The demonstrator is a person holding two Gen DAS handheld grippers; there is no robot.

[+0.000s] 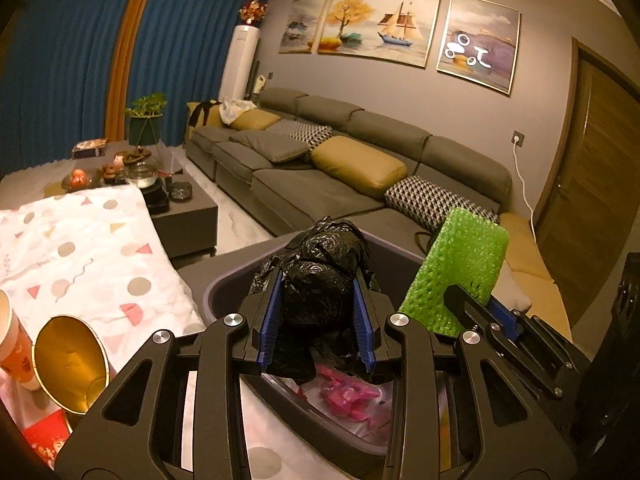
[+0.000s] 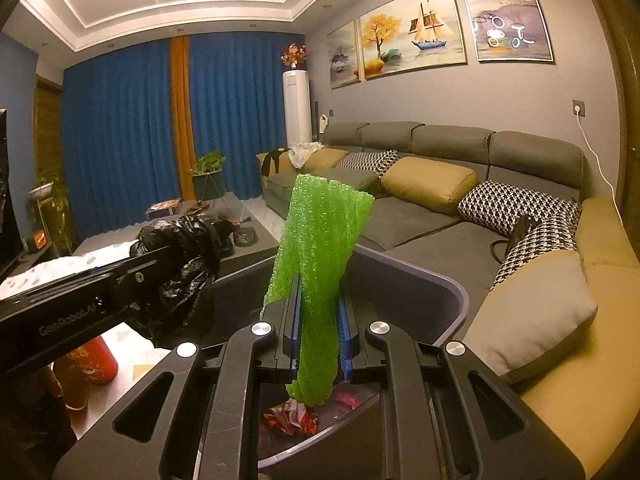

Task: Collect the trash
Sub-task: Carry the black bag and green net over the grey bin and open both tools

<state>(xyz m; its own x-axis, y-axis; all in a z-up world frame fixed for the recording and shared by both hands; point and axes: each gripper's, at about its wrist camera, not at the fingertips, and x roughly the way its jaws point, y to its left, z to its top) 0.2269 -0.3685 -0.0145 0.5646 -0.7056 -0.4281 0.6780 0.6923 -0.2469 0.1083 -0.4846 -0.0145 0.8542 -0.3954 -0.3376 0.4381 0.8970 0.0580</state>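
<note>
While both loads hang inside bin rim [image 2: 460, 292], sofa [image 2: 420, 220] beside.

A bin [image 1: 224, 280] stands between a cloth-covered worktop [image 1: 80, 248] on its left and a sofa [image 1: 320, 184] behind and to its right. Crumpled wrappers [image 2: 290, 418] lie in the bin. Two cups [image 1: 70, 364] lie tipped on the worktop, left of the bin. A potted plant [image 1: 146, 120] stands farther back.

Home living room, grey sectional sofa [image 2: 420, 208], blue curtains [image 2: 120, 136], framed paintings [image 2: 412, 40], coffee table [image 1: 184, 208]
</note>
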